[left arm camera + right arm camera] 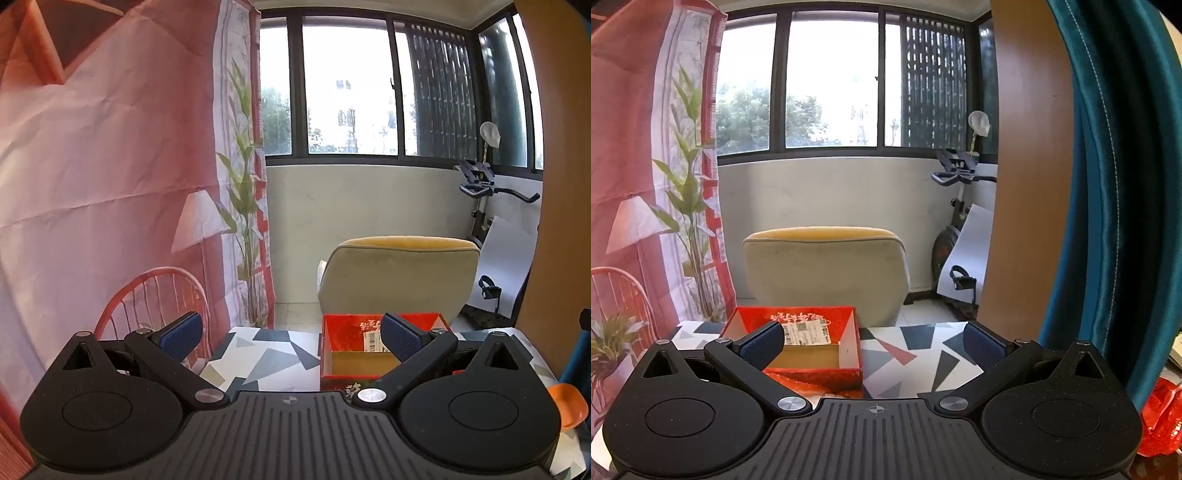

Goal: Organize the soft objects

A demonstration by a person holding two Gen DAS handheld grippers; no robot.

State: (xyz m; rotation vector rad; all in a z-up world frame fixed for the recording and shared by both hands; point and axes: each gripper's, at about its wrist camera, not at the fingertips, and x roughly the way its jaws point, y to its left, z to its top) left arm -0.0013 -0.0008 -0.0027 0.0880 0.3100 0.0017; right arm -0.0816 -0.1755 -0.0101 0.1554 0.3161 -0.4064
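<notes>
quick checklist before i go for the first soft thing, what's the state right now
1. Left tongs open with nothing between them: ok.
2. Right tongs open with nothing between them: ok.
3. Red box on the patterned table, open at the top: ok.
4. Room inside the red box: ok, only its brown floor and a label on the back wall show.
5. Soft objects to sort in view: not ok, none clearly seen; an orange item sits at the left view's right edge and something red and shiny at the right view's edge, but what they are cannot be told.
</notes>
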